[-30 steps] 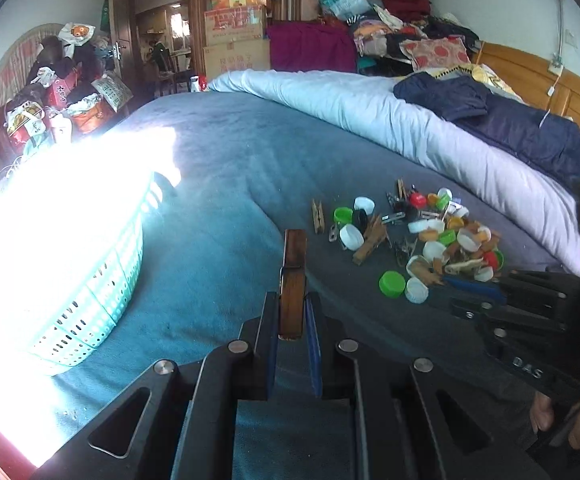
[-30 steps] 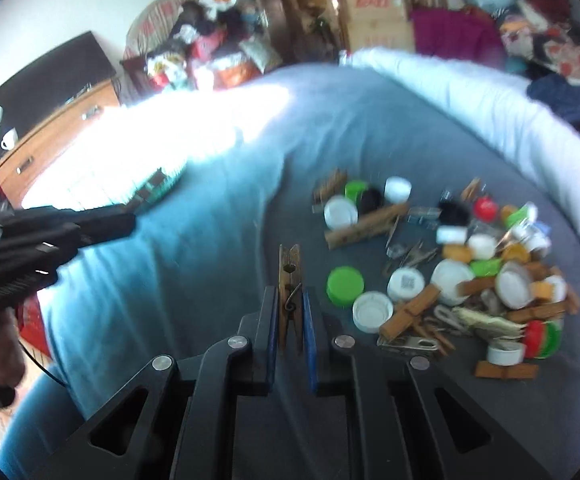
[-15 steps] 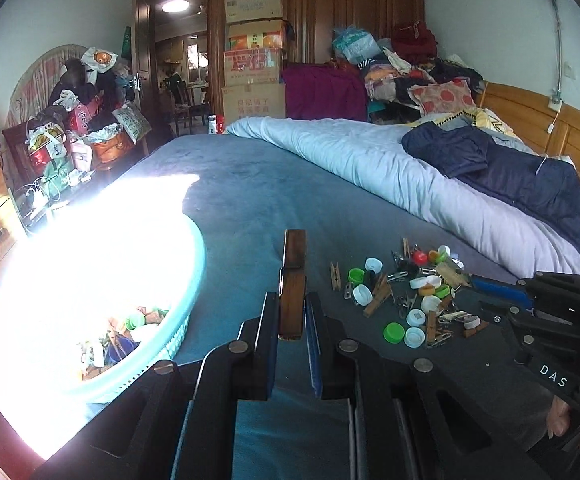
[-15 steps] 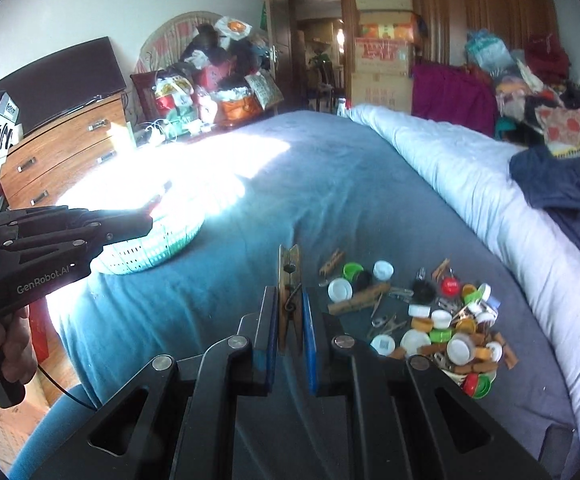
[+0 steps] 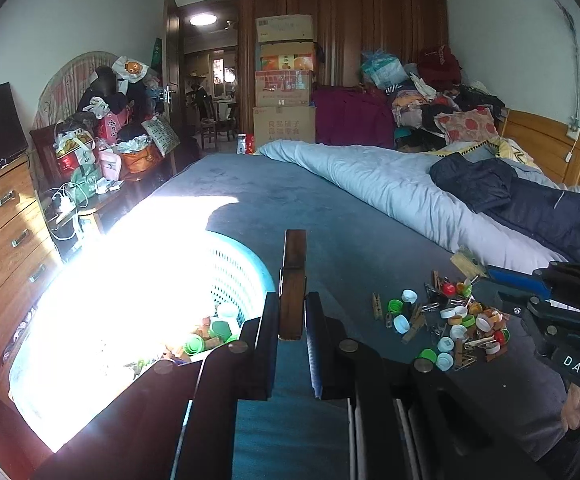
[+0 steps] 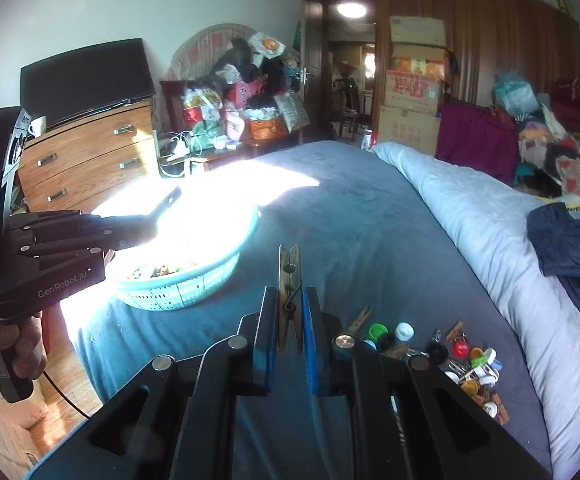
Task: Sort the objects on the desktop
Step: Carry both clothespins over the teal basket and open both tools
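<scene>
Left gripper (image 5: 292,316) and right gripper (image 6: 290,328) each pinch 1 upright wooden clothespin (image 5: 293,280) – the teal basket (image 6: 193,280) lies ahead-left, nearer the left hand.

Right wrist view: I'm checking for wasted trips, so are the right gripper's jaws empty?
No, the right gripper is shut on a wooden clothespin that stands upright between its jaws.

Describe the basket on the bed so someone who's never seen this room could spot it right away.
Start at the big bed with the blue blanket. Near its sunlit edge, towards the wooden dresser, sits the round turquoise plastic basket. It alone has perforated walls, with caps and pegs inside.
</scene>
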The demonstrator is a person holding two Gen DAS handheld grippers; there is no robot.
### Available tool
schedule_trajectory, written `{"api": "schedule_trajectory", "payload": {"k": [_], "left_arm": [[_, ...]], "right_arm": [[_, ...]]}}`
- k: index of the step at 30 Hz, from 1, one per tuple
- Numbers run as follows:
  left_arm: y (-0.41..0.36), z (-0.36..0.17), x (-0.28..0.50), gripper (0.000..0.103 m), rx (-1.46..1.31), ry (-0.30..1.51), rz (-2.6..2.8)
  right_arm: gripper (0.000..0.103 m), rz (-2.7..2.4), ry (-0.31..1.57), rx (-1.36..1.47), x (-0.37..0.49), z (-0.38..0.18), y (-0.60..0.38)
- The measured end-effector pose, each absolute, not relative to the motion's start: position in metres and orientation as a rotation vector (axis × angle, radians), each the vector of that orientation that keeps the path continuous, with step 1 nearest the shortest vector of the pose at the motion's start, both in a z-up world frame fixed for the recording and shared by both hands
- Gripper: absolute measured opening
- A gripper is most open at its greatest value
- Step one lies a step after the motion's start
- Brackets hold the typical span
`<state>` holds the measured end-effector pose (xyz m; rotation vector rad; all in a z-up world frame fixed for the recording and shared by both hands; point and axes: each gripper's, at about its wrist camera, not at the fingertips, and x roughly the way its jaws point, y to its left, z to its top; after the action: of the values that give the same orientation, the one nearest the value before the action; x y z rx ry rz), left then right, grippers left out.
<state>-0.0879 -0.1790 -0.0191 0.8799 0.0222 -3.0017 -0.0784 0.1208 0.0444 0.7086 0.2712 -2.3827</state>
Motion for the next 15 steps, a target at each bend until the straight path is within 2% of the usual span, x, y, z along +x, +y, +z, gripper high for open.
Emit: {"api": "schedule_trajectory", "payload": {"k": [15], "left_arm": [[-0.278,-0.003,-0.094,0.014,0.809,0.104,-2.844]], "right_arm": [[0.012,-2.324,0.200,0.682,-0.110,0.078,0.073]]}}
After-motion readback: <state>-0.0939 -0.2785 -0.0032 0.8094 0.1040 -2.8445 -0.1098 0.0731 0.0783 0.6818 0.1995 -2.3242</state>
